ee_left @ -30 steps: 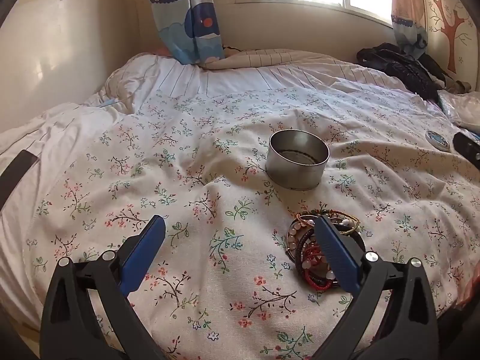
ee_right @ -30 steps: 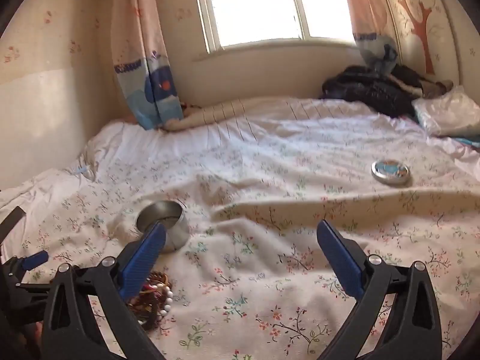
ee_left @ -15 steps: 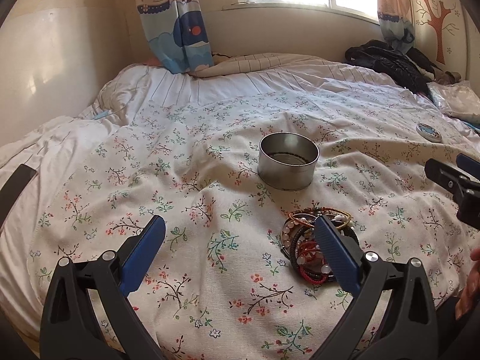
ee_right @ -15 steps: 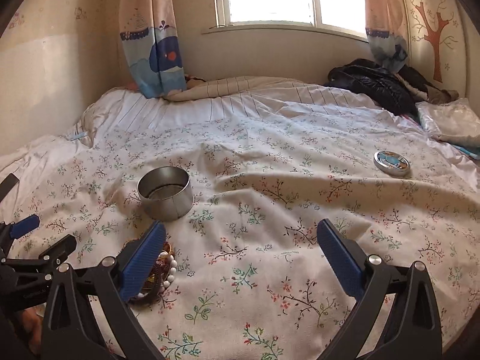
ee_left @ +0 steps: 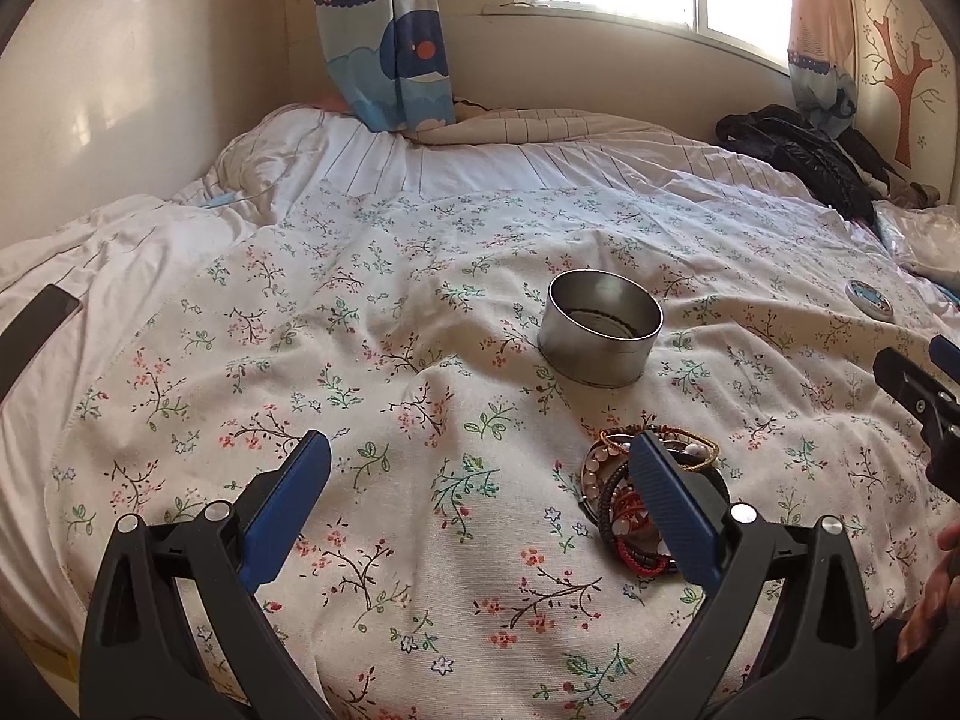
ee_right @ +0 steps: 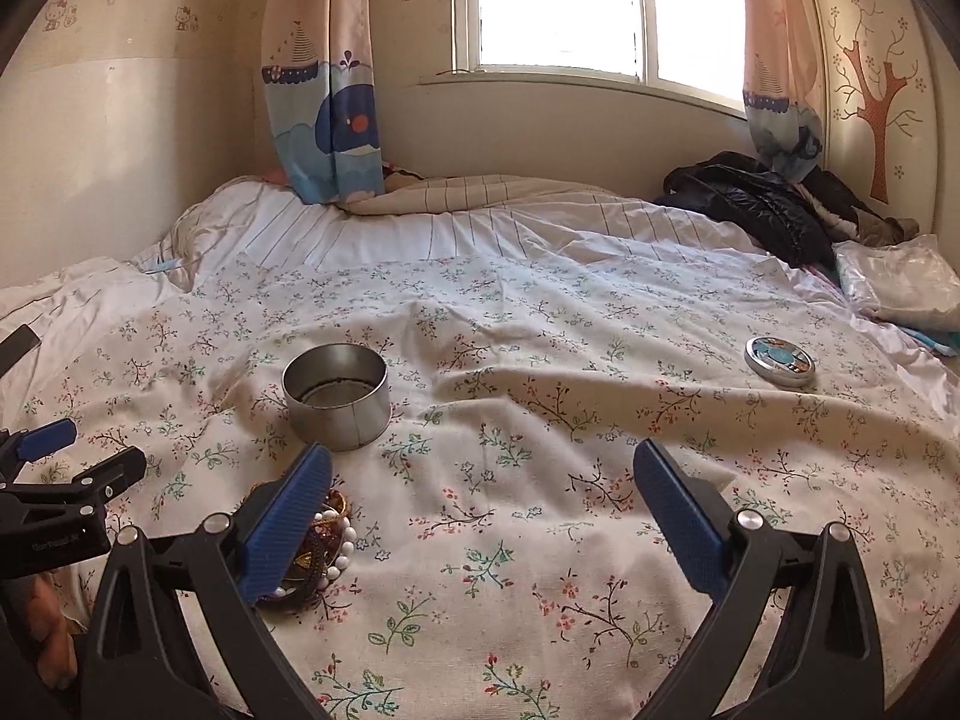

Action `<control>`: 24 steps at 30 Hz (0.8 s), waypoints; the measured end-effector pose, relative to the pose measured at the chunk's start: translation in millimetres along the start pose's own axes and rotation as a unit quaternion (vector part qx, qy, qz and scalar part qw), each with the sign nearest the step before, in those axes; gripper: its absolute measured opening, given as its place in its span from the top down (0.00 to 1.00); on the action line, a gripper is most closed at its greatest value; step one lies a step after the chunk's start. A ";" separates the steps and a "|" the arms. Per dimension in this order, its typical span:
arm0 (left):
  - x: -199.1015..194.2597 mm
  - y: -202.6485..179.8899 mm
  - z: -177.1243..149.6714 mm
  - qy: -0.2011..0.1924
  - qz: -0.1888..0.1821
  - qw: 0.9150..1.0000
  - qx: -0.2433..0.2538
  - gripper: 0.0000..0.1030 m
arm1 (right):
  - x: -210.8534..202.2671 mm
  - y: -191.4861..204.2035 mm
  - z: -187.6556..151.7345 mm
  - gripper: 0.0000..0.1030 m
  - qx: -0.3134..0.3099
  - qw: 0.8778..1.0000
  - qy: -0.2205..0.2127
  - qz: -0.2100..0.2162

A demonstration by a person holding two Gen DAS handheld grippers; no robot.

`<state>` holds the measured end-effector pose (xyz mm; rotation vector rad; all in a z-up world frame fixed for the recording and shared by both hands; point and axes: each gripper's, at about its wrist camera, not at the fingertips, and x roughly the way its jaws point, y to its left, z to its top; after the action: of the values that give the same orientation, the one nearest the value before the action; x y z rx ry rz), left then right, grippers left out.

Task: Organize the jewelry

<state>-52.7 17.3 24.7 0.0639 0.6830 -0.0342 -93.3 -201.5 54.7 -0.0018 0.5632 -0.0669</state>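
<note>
A pile of beaded bracelets (ee_left: 624,480) lies on the floral bedspread, partly hidden behind my left gripper's right finger; it also shows in the right wrist view (ee_right: 324,540). A round open metal tin (ee_left: 600,330) stands just beyond the pile; it appears in the right wrist view too (ee_right: 337,396). Its round lid (ee_right: 780,360) lies apart at the far right. My left gripper (ee_left: 480,498) is open and empty, above the bedspread near the pile. My right gripper (ee_right: 483,510) is open and empty, to the right of the pile.
A black jacket (ee_right: 756,204) and a clear plastic bag (ee_right: 900,288) lie at the bed's far right corner. A whale-print curtain (ee_right: 327,120) hangs at the back. A dark strap (ee_left: 36,324) lies at the left edge of the bed.
Both grippers have pulled back and tilted up a little, so more of the wall and window shows. Each gripper now shows in the other's view. Nothing was grasped.
</note>
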 end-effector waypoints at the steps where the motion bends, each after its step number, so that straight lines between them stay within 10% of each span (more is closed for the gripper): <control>1: -0.8 -1.4 -0.1 -0.002 0.002 1.000 0.003 0.07 | 0.2 0.4 0.3 0.06 -0.002 1.000 0.001 0.000; 24: -2.0 -7.1 0.0 -0.003 0.005 1.000 0.012 0.07 | 5.2 -0.4 -0.4 0.06 0.000 1.000 0.008 0.002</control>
<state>-54.6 10.3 25.7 0.0893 0.6756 -0.0330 -89.2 -202.2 51.6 0.0002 0.5798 -0.0634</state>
